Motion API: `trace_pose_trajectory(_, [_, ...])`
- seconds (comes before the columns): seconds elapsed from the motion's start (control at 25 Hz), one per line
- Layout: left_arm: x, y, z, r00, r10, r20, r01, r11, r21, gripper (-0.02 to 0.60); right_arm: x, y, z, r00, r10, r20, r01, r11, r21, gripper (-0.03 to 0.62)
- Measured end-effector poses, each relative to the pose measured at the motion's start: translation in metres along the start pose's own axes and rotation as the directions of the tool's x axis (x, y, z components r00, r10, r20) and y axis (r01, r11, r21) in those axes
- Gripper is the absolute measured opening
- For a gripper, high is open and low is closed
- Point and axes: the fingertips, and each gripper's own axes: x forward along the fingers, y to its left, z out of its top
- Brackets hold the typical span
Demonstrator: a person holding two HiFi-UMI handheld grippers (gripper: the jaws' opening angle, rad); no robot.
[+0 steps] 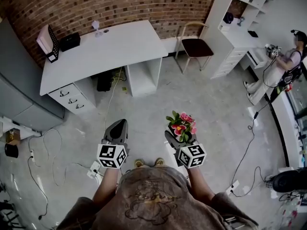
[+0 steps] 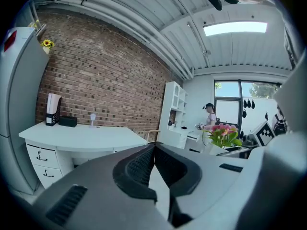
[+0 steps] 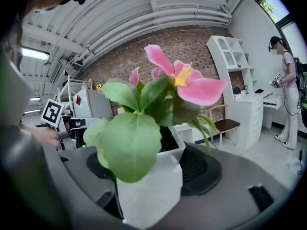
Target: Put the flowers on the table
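Below the head camera, on a grey floor [image 1: 158, 104] strewn with cables, the wearer holds both tools out in front. The left gripper [image 1: 119, 125] has its jaws drawn together with nothing in them. The right gripper [image 1: 181, 138] carries a potted plant, the pink flowers [image 1: 182, 123] and green leaves standing up above its jaws. The white desk [image 1: 115, 49] stands ahead against the brick wall [image 1: 124, 4], well apart from the flowers, with a black box [image 1: 70, 41] and a file holder [image 1: 48, 43] at its left end. A chair [image 1: 195, 46] sits to the right of the desk, beside a white shelf unit [image 1: 240, 13], and another person [image 1: 288, 66] stands at the far right. Through the left gripper view, the two dark ribbed pads [image 2: 139, 169] meet at their tips, closed on nothing; the desk lies beyond them to the left, and the flowers show at the right, in the air and clear of the desktop. Through the right gripper view, the white pot [image 3: 151, 190] sits upright between widely spread jaws, whose pads press against its two sides, and a broad leaf [image 3: 129, 145] and a pink bloom [image 3: 189, 83] fill the middle, with the chair and the other person behind at the right.
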Motion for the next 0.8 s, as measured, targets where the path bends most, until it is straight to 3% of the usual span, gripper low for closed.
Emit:
trace_pose_trajectory(0.36, [0.007,0.016,-0.011,0.998,-0.06,-0.008,0.06,0.998,0.017,0.021,0.005,0.009,-0.008,0.998,-0.052,0.024,0.052,0.999,0.009,0.354])
trace_pose_trajectory(0.8, [0.043,0.029,-0.006,0.996,-0.084,-0.017,0.084,0.996,0.022,0.021,0.045,0.0,-0.002,0.999,-0.048,0.025,0.047,0.999,0.013,0.354])
